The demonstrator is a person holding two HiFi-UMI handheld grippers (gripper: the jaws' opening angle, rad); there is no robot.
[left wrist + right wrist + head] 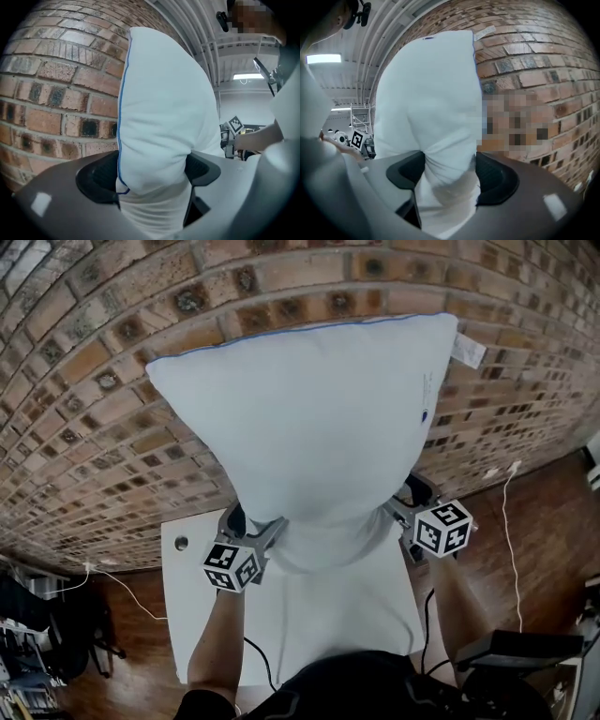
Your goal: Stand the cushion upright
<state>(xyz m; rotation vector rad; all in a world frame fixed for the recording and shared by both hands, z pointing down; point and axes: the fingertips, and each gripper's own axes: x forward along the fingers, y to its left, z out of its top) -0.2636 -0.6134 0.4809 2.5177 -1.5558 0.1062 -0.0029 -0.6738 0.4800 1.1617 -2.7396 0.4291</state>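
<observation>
A pale blue-white cushion [309, 418] with a blue seam stands upright on the white table [197, 615], its back against the brick wall [94, 381]. My left gripper [255, 524] grips its lower left corner, and my right gripper [405, 502] grips its lower right corner. In the left gripper view the cushion [164, 108] narrows where the left gripper [152, 173] pinches it between both black pads. The right gripper view shows the same: fabric of the cushion [431, 103] is squeezed inside the right gripper [450, 171]. A white tag [467, 351] hangs at the top right corner.
The small table has a round hole [181, 543] near its left edge. Wooden floor [544, 559] lies on both sides, with a white cable [511, 521] at the right and dark gear [37, 634] at the lower left. The person's arms reach in from below.
</observation>
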